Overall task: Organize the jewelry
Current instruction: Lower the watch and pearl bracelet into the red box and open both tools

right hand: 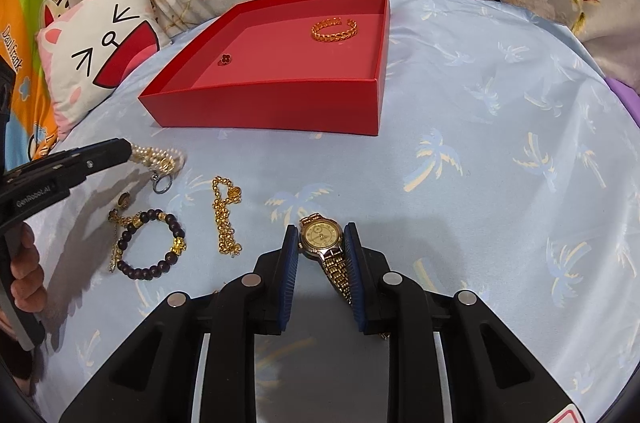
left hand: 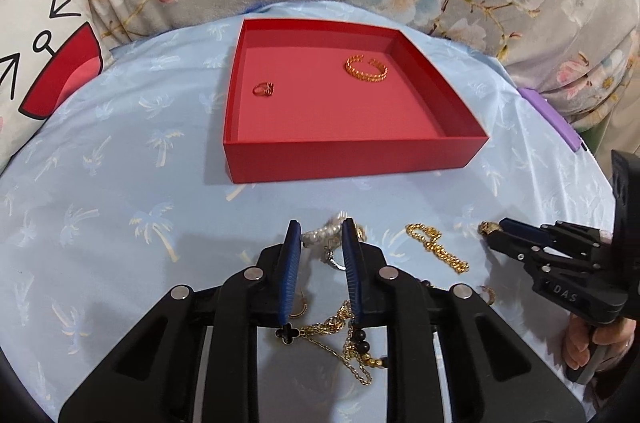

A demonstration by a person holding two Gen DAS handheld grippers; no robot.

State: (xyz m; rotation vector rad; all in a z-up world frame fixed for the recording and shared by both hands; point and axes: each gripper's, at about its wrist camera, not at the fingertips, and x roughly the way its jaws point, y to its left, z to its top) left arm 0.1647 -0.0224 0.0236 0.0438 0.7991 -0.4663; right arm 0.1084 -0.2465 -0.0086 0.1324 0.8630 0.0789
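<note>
I've got the left gripper (left hand: 320, 229) clamped on the pearl bracelet (right hand: 160, 156), apparently just clear of the bed, right gripper (right hand: 320, 235) pinching the gold watch (right hand: 320, 234), both bound for the red box (left hand: 352, 157).

Matt red box (left hand: 352, 155), glossy gold metal watch (right hand: 320, 235), satiny blue cloth (right hand: 480, 183).

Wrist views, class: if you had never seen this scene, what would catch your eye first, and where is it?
The bright red box stands out at the centre of the pale blue cloth, with a gold bangle and a small ring inside. Nearer, the right tongs grip a gold watch, while the left tongs hold a pearl bracelet above loose chains and beads.
</note>
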